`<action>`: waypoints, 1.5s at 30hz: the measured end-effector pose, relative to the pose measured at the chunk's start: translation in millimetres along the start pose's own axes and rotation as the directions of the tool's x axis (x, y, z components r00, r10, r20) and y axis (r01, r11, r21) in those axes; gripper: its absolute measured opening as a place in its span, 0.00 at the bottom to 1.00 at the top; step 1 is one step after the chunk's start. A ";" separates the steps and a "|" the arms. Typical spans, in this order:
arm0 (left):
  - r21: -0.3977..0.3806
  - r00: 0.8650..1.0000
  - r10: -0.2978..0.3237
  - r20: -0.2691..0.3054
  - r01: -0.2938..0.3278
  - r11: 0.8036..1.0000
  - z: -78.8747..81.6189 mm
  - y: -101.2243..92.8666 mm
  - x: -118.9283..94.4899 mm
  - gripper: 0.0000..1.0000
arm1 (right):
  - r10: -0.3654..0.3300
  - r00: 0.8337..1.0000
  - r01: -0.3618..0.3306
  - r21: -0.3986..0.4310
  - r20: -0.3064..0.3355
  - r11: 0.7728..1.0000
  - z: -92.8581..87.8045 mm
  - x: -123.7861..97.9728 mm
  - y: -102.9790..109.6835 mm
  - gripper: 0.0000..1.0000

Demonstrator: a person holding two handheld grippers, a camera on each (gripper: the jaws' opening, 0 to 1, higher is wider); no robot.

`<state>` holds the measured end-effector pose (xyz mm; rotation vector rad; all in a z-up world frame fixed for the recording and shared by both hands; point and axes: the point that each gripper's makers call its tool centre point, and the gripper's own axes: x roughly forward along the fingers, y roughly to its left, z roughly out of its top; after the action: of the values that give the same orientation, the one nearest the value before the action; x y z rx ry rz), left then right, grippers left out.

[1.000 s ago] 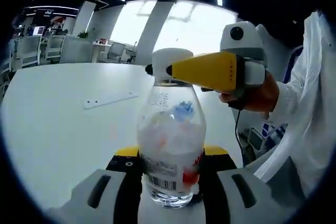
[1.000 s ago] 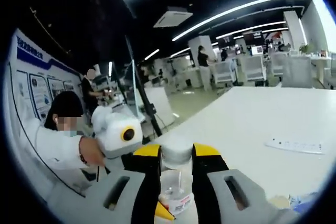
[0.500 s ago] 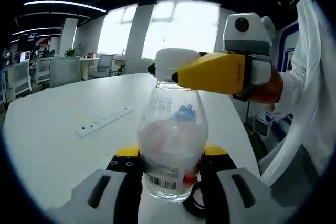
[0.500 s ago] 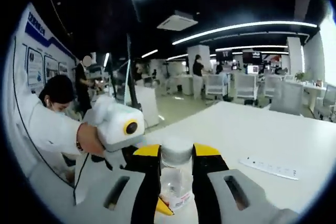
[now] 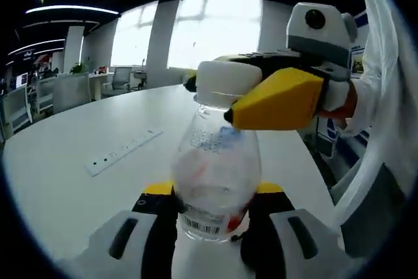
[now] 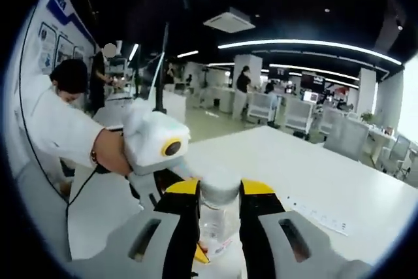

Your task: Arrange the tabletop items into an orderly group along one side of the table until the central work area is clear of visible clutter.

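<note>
I have 2 grippers on 1 clear bottle (image 5: pixel 215 181), which stands on the white table (image 5: pixel 59 181). My left gripper (image 5: pixel 212 217) clamps its lower body at 6 o'clock in the left gripper view. My right gripper (image 6: pixel 219 204) pinches the white cap (image 6: pixel 219 187). A power strip (image 5: pixel 124 151) lies at 9 o'clock, well apart. To do this well, I judge I should keep the body steady, move both hands together, and avoid twisting the cap.

Clear bottle (image 5: pixel 217 181), white cap (image 5: pixel 225 84), seemingly red-marked label.
</note>
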<state>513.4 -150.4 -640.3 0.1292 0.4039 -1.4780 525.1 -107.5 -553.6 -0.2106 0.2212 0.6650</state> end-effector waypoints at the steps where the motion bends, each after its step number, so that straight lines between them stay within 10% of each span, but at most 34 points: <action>1: 0.003 1.000 -0.001 -0.003 0.001 1.000 -1.9 0.9 1.2 0.42 | -0.005 1.000 0.005 -0.001 -0.005 1.000 -2.7 0.4 -0.6 0.20; 23: 0.044 0.997 -0.028 -0.067 0.031 0.999 -27.7 9.5 30.0 0.42 | -0.049 0.995 0.048 -0.017 -0.092 0.999 -47.3 -1.6 -14.8 0.20; 45: 0.030 0.998 -0.036 -0.058 0.038 0.999 -28.2 16.0 37.8 0.43 | -0.069 0.990 0.068 -0.013 -0.123 0.998 -54.4 -3.6 -25.8 0.21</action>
<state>525.5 -175.1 -681.9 0.1903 0.4319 -1.5202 531.2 -143.7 -601.4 -0.2672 0.3286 0.5857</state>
